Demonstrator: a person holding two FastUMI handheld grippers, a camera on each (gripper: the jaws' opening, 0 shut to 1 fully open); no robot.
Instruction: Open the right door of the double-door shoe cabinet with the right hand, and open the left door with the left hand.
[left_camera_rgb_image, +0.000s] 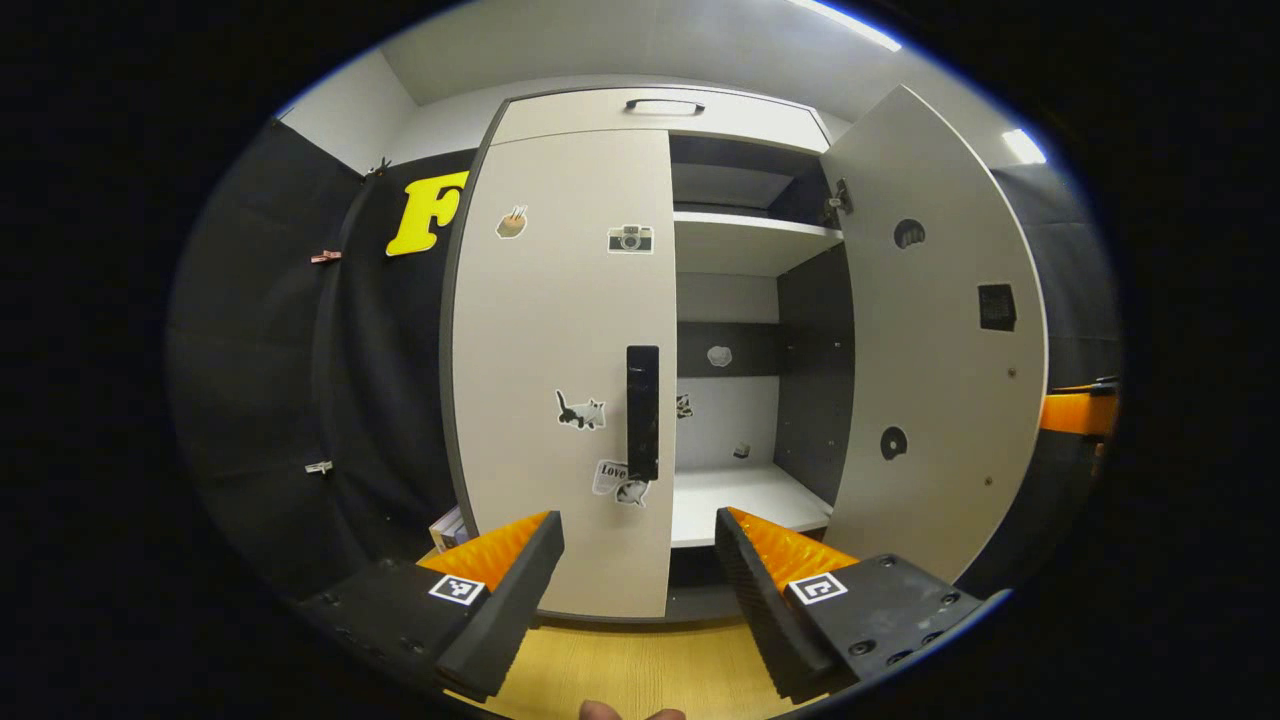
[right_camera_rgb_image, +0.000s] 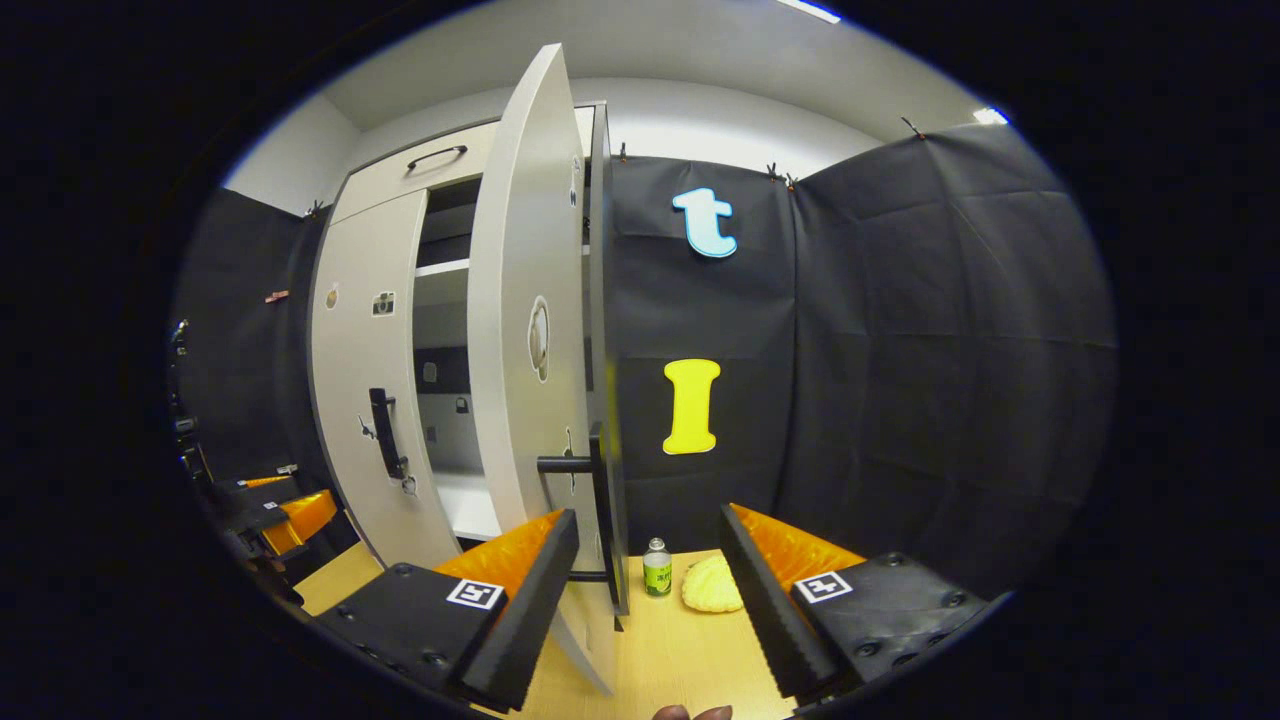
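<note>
We see the shoe cabinet (left_camera_rgb_image: 600, 120) standing tall on the wood-look floor (left_camera_rgb_image: 640, 670), against the booth's black cloth wall (right_camera_rgb_image: 900, 350). Its left door (left_camera_rgb_image: 565, 370) is shut, flat to the front, long axis vertical. Its black bar handle (left_camera_rgb_image: 642, 412) runs vertically near the inner edge. Stickers on that door: a camera (left_camera_rgb_image: 630, 239), a cat (left_camera_rgb_image: 580, 411), and one low down reading "Love" (left_camera_rgb_image: 611, 472); other writing is too small to read.

The right door (left_camera_rgb_image: 935, 340) is swung wide open, its inner face toward us in the left gripper view. In the right gripper view we see it edge-on, with its black handle (right_camera_rgb_image: 600, 500) sticking out.

Inside the open half there are white shelves (left_camera_rgb_image: 750, 240), with a few small stickers or bits on the back panel that we can't make out. A top panel carries a dark horizontal handle (left_camera_rgb_image: 665, 105).

The left gripper (left_camera_rgb_image: 640, 575) has its fingers apart, holding nothing, in front of the left door and apart from it. The right gripper (right_camera_rgb_image: 650, 590) also has its fingers spread, and the right door's edge and handle show between them, with no contact we can confirm.

On the floor by the cloth stand a small bottle (right_camera_rgb_image: 657, 567) with an unreadable green label, upright, and a pale yellow shell-shaped thing (right_camera_rgb_image: 712, 585) just beside it.
</note>
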